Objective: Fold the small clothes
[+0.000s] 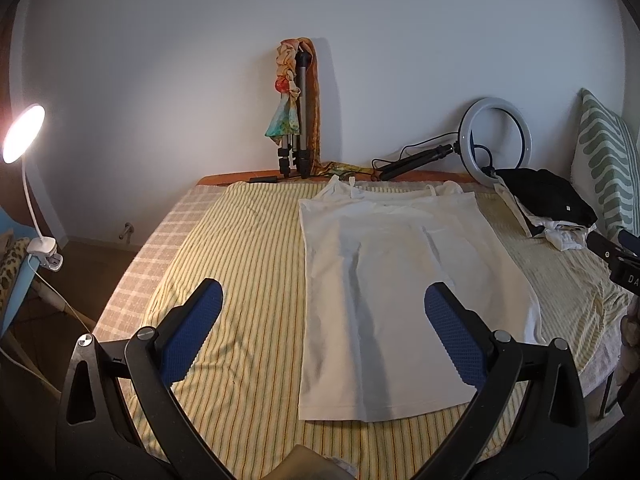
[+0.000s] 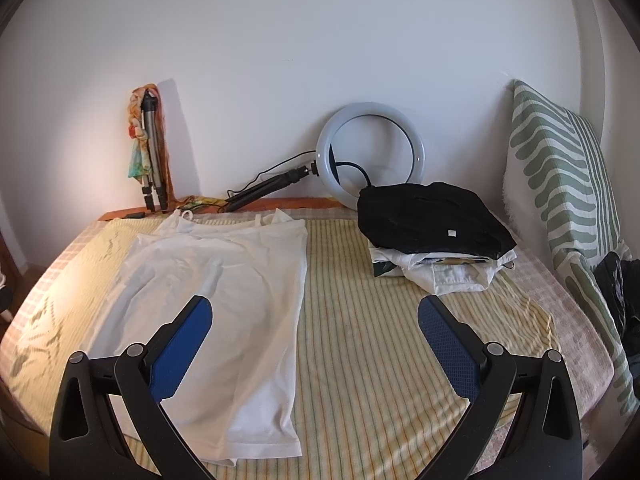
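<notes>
A white camisole top lies flat on the striped yellow bedspread, straps toward the far wall, hem toward me. It also shows in the right wrist view, left of centre. My left gripper is open and empty, hovering above the top's lower left part. My right gripper is open and empty, hovering over the top's right edge and the bedspread. A pile of folded clothes with a black garment on top sits at the far right of the bed.
A ring light and a folded tripod with a scarf lean on the far wall. A striped green cushion stands at the right. A lit clip lamp stands beside the bed's left edge.
</notes>
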Demonstrator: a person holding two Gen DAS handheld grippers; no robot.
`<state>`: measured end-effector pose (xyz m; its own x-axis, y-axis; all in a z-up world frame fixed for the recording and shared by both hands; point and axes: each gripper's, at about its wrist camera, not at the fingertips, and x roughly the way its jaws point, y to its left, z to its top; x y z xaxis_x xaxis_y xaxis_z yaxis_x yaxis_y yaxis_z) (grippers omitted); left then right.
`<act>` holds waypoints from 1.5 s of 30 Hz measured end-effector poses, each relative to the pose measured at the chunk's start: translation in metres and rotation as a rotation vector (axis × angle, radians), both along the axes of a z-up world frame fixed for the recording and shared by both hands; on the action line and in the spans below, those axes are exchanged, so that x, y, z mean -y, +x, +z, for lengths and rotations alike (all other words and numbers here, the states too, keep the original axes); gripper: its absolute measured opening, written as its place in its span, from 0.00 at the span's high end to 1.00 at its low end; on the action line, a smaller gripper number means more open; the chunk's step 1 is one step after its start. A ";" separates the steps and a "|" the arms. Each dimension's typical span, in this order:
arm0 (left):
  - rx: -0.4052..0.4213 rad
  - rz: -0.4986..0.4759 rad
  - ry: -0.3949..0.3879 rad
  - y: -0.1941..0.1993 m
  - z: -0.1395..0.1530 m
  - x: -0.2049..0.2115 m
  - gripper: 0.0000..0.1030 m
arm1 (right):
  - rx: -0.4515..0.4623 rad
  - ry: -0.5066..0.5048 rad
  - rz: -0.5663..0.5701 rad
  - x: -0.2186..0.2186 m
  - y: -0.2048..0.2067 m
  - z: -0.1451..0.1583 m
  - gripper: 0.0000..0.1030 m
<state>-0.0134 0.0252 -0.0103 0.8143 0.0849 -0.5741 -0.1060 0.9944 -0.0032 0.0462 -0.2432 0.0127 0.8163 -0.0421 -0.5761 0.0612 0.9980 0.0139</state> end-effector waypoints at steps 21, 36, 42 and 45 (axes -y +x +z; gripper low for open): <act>-0.240 0.022 -0.335 -0.015 -0.099 -0.066 0.50 | -0.121 0.117 0.347 -0.093 0.091 0.013 0.43; -0.335 0.037 -0.319 0.005 -0.143 -0.055 0.79 | -0.364 0.180 0.553 -0.239 0.229 -0.009 0.42; -0.324 -0.004 -0.396 0.007 -0.146 -0.059 0.98 | -0.490 0.145 0.560 -0.296 0.276 -0.058 0.42; -0.308 0.016 -0.524 0.003 -0.144 -0.076 0.99 | -0.543 0.091 0.551 -0.316 0.290 -0.083 0.42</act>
<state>-0.0102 0.1015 -0.1539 0.6053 -0.2613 -0.7519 -0.1949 0.8672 -0.4583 0.3364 0.0728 -0.0702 0.3080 0.3548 -0.8828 -0.4216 0.8827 0.2076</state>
